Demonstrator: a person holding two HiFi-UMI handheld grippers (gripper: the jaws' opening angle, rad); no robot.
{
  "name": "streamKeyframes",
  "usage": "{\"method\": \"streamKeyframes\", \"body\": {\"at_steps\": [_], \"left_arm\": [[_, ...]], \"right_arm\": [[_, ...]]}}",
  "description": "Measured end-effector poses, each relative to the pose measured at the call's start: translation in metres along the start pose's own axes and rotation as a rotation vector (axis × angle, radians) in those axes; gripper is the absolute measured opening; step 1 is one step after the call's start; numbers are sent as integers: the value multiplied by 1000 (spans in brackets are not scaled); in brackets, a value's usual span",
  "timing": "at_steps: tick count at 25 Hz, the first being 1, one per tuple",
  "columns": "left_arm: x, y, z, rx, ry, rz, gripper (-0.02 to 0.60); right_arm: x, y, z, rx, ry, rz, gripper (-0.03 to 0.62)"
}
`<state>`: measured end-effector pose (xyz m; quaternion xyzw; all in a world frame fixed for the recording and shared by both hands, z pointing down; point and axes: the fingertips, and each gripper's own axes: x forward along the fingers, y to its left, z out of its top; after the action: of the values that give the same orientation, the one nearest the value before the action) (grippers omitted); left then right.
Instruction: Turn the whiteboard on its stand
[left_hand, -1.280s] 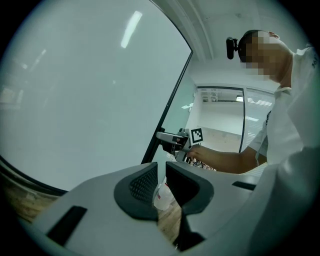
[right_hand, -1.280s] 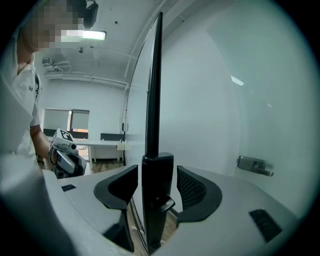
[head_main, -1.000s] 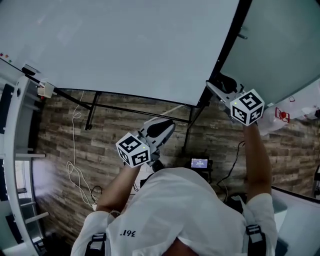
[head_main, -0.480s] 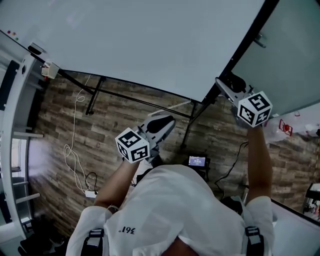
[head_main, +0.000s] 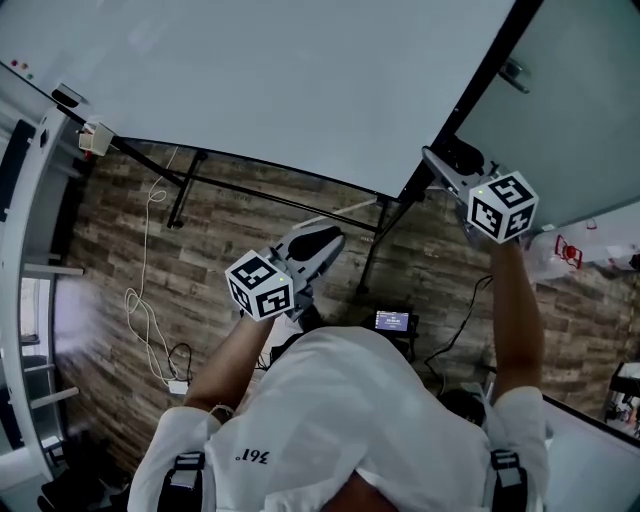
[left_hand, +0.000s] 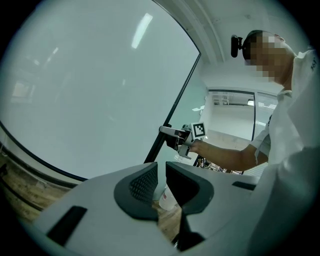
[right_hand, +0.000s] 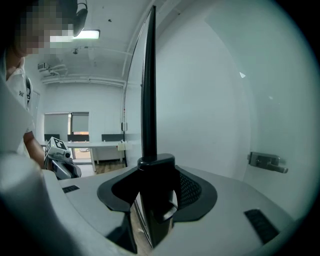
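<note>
your right gripper (head_main: 440, 165) was clenched on the whiteboard (head_main: 280, 80) at its upright black right edge (right_hand: 148, 100); your left gripper (head_main: 318, 240) hung below the board, jaws slightly apart, empty.

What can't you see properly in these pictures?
- Whiteboard: the top is cut off by the head view's upper edge.
- Small screen: its print is too small to read in the head view.
- Black frame: in the right gripper view, the stretch inside the right gripper is covered by its jaws.
</note>
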<state>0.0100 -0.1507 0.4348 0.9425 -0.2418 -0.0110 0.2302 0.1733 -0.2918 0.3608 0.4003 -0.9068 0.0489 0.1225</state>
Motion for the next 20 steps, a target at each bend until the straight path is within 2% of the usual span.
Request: {"method": "streamKeyframes", "body": {"at_steps": [16, 20], "left_arm": [[-21, 12, -5, -13, -3, 28, 41], [-22, 29, -1, -26, -4, 40, 41]], "right_arm": [[43, 21, 9, 4, -9, 35, 201], [67, 19, 13, 10, -9, 45, 201]]}}
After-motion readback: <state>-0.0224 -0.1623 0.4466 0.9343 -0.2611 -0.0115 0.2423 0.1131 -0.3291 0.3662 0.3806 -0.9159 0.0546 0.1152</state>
